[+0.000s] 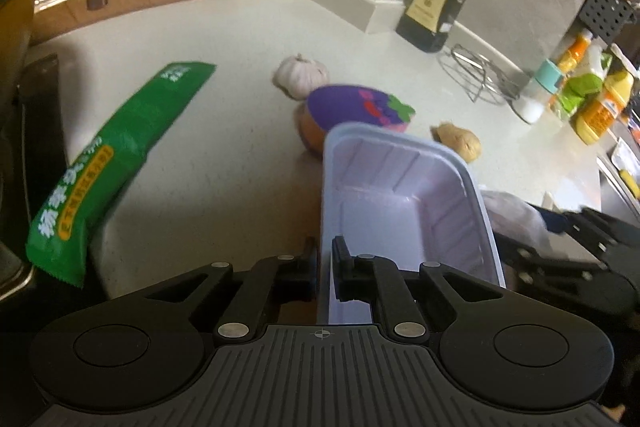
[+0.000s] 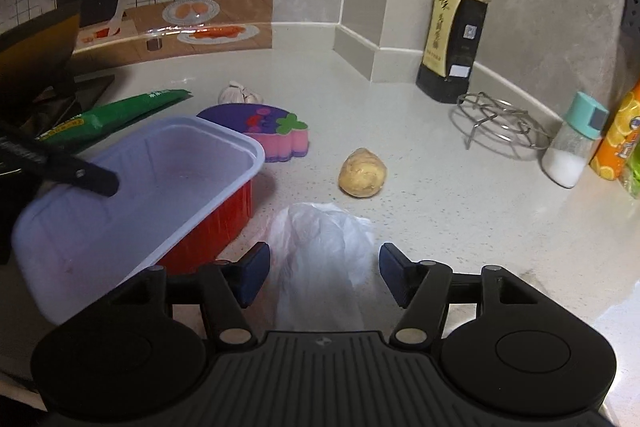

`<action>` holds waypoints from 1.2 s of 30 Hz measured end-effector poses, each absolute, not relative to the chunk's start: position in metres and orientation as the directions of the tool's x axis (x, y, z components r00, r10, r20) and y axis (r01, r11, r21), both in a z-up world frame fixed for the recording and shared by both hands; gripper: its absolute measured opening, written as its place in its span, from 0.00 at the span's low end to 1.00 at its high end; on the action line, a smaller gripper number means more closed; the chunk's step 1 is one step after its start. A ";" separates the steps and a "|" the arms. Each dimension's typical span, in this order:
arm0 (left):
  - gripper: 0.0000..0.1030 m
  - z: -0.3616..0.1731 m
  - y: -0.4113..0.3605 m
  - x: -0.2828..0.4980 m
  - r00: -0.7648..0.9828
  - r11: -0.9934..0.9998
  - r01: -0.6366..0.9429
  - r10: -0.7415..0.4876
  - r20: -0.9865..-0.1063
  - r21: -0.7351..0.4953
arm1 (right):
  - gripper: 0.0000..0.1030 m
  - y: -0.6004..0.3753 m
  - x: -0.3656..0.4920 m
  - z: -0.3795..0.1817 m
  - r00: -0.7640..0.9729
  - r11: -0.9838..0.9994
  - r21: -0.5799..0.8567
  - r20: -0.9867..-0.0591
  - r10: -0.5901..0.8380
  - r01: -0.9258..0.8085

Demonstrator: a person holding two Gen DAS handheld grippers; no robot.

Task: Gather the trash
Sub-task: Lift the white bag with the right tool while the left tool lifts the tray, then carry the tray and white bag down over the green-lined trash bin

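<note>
My left gripper [image 1: 326,259] is shut on the near wall of an empty plastic tub [image 1: 404,195], white inside and red outside, which also shows in the right wrist view [image 2: 132,187]. My right gripper [image 2: 325,275] is open, its jaws on either side of a crumpled clear plastic bag [image 2: 320,259] lying on the counter. The bag also shows behind the tub in the left wrist view [image 1: 516,215]. A green snack wrapper [image 1: 116,163] lies at the left, also in the right wrist view [image 2: 116,115].
On the white counter [image 2: 420,211] lie a garlic bulb [image 1: 300,75], a purple eggplant-shaped sponge [image 2: 276,131] and a ginger piece [image 2: 362,173]. A soy sauce bottle [image 2: 454,27], wire trivet [image 2: 500,125], salt shaker [image 2: 572,147] and orange bottle [image 2: 620,135] stand along the back right.
</note>
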State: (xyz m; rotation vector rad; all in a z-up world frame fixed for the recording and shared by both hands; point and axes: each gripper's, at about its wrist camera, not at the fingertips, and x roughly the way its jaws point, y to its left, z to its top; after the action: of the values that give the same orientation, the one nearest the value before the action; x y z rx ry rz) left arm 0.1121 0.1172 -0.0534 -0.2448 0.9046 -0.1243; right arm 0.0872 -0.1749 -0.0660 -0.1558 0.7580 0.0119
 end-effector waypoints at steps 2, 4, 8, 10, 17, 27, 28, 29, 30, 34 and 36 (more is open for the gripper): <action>0.11 -0.057 0.115 0.113 0.598 0.967 0.003 -0.207 -0.774 -0.256 | 0.58 -0.172 0.094 -0.072 0.714 0.990 -0.119 -0.700 -0.033 -0.070; 0.11 -0.061 0.113 0.117 0.586 0.966 -0.006 -0.206 -0.784 -0.258 | 0.36 -0.171 0.099 -0.076 0.695 0.994 -0.082 -0.719 -0.009 -0.072; 0.11 -0.065 0.112 0.124 0.591 0.961 -0.016 -0.215 -0.778 -0.277 | 0.08 -0.170 0.097 -0.075 0.672 0.998 -0.030 -0.741 0.013 -0.052; 0.10 -0.060 0.109 0.125 0.601 0.960 0.010 -0.230 -0.765 -0.281 | 0.07 -0.172 0.088 -0.070 0.681 0.999 -0.026 -0.732 0.008 -0.040; 0.10 -0.037 0.072 0.125 0.612 0.947 0.165 -0.316 -0.725 -0.274 | 0.07 -0.202 0.043 -0.038 0.727 0.996 -0.028 -0.682 -0.082 0.085; 0.10 -0.027 -0.037 0.112 0.442 0.803 0.459 -0.578 -0.686 -0.380 | 0.07 -0.270 -0.059 -0.025 0.693 0.922 -0.017 -0.654 -0.303 0.387; 0.10 -0.036 -0.053 0.111 0.401 0.787 0.481 -0.590 -0.701 -0.387 | 0.07 -0.276 -0.070 -0.030 0.673 0.910 -0.018 -0.666 -0.321 0.415; 0.10 -0.046 -0.067 0.109 0.363 0.775 0.497 -0.593 -0.719 -0.389 | 0.07 -0.282 -0.082 -0.036 0.648 0.895 -0.020 -0.682 -0.338 0.446; 0.10 -0.060 -0.083 0.108 0.318 0.767 0.509 -0.589 -0.743 -0.390 | 0.07 -0.287 -0.091 -0.043 0.623 0.879 -0.024 -0.697 -0.355 0.475; 0.10 -0.125 -0.130 0.102 0.172 0.754 0.530 -0.543 -0.822 -0.388 | 0.07 -0.303 -0.132 -0.077 0.501 0.815 -0.035 -0.773 -0.389 0.579; 0.10 -0.166 -0.147 0.098 0.123 0.775 0.514 -0.490 -0.863 -0.367 | 0.07 -0.310 -0.150 -0.096 0.449 0.792 -0.037 -0.807 -0.384 0.609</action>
State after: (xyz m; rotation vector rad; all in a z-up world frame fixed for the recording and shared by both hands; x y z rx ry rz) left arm 0.0984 -0.1469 -0.1661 0.0230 1.2493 -0.7322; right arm -0.1504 -0.3097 -0.0963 0.2748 0.9169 -0.6235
